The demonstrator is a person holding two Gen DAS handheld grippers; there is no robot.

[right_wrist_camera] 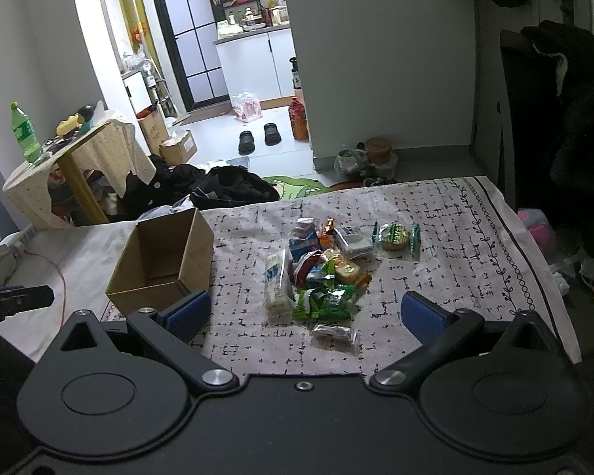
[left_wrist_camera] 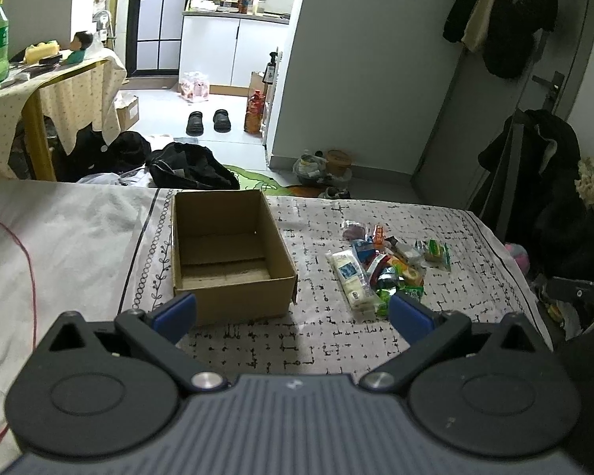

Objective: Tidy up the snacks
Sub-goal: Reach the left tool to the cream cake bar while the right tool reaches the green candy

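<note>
dim room | bright kitchen behind | soft shadows | fisheye edge warp, dark corners | sharp

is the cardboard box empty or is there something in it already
Empty. The cardboard box stands open and the left wrist view shows its bare floor; the snacks lie beside it.

Snack wrapper (right_wrist_camera: 324,300) print too small to read (box (left_wrist_camera: 233,301) near wall partly behind fingers (left_wrist_camera: 178,310))

a matt brown cardboard box (left_wrist_camera: 233,253) sits on a printed cloth cover (left_wrist_camera: 376,340), the snack packets (right_wrist_camera: 324,273) wrapped in glossy, crinkled plastic film, each gripper's fingers (right_wrist_camera: 188,312) faced with matt blue pads.
</note>
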